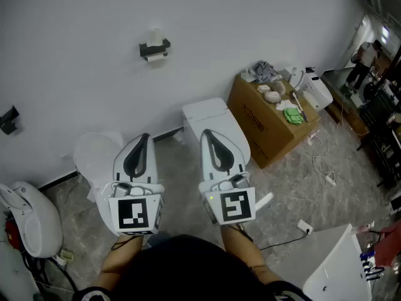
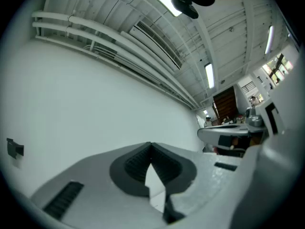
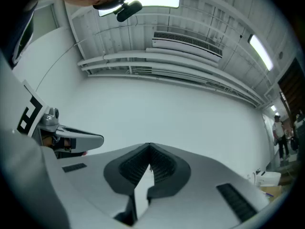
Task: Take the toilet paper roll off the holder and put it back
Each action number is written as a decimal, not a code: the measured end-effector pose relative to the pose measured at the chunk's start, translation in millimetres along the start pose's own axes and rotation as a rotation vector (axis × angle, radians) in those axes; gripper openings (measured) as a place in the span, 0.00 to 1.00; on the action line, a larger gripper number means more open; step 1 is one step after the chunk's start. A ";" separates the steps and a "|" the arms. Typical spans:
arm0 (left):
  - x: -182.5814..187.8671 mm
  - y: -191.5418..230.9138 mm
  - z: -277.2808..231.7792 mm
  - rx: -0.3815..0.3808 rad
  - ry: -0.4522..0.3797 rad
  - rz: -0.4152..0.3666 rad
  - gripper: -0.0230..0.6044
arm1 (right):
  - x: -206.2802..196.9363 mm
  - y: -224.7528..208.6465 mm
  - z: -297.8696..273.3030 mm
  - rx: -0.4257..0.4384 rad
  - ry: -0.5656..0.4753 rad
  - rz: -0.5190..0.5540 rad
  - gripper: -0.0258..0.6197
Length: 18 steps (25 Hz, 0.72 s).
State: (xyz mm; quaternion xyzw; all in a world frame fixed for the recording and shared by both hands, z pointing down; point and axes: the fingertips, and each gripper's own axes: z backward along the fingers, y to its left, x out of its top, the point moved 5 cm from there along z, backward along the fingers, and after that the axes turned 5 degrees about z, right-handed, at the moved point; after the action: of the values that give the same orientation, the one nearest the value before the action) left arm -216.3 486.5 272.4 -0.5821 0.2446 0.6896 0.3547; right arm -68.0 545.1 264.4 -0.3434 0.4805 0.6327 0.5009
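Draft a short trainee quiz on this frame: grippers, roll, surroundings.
1. True or false: the right gripper holds the toilet paper roll.
2. In the head view, what stands to the right of the toilet? A) cardboard box B) ladder C) sink
3. How do the jaws of the left gripper stand?
Key: 1 false: its jaws are together and empty, and the roll is at the wall holder. 2 A. 3 together, nothing between them.
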 end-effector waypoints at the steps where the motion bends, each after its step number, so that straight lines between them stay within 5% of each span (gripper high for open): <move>1: 0.2 -1.9 -0.1 -0.002 -0.008 -0.003 0.03 | -1.6 -1.2 0.4 -0.002 0.002 -0.001 0.06; 18: -18.8 4.5 -43.6 -0.003 0.026 -0.008 0.03 | -44.9 -19.1 -40.6 0.030 0.054 -0.108 0.07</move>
State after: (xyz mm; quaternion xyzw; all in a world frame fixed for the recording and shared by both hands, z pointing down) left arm -191.0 447.1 281.6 -0.5927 0.2458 0.6809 0.3532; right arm -39.7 493.5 288.2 -0.3780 0.4841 0.5880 0.5263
